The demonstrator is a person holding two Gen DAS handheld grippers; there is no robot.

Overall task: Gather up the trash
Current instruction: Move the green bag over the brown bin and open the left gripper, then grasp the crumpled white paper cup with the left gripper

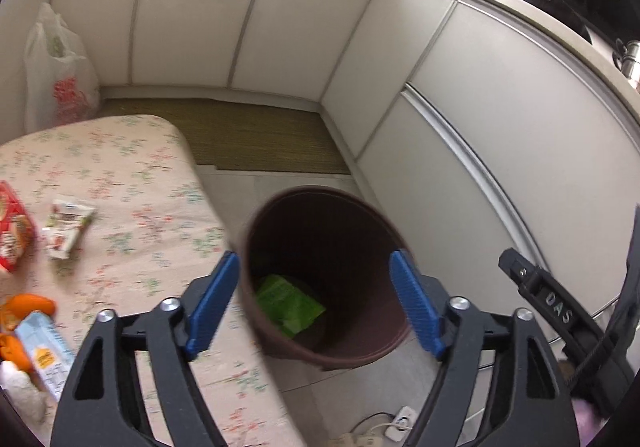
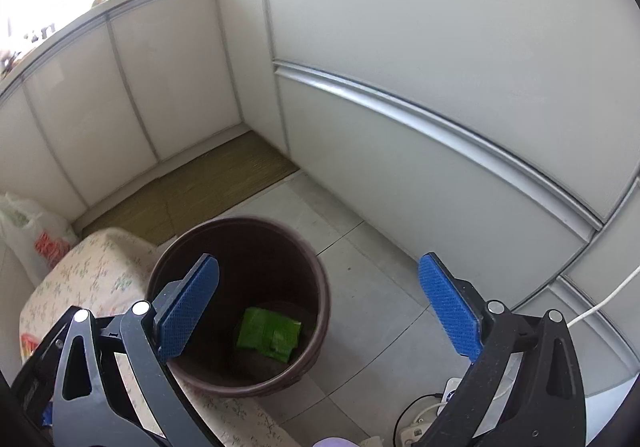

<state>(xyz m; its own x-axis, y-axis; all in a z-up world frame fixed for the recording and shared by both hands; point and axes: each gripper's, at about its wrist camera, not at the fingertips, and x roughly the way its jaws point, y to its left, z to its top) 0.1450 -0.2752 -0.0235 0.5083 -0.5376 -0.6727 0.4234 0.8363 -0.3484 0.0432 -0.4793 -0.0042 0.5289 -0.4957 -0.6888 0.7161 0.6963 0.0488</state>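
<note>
A brown round bin stands on the floor beside a floral-covered table. A green wrapper lies at its bottom, also seen in the right wrist view. My left gripper is open and empty, above the bin's mouth. My right gripper is open and empty, above the bin; it also shows in the left wrist view. On the table lie a white snack wrapper, a red packet, orange peel and a pale blue carton.
White cabinet fronts enclose the corner. A woven mat lies on the tiled floor. A white plastic bag stands behind the table. A power strip with cables lies on the floor near the bin.
</note>
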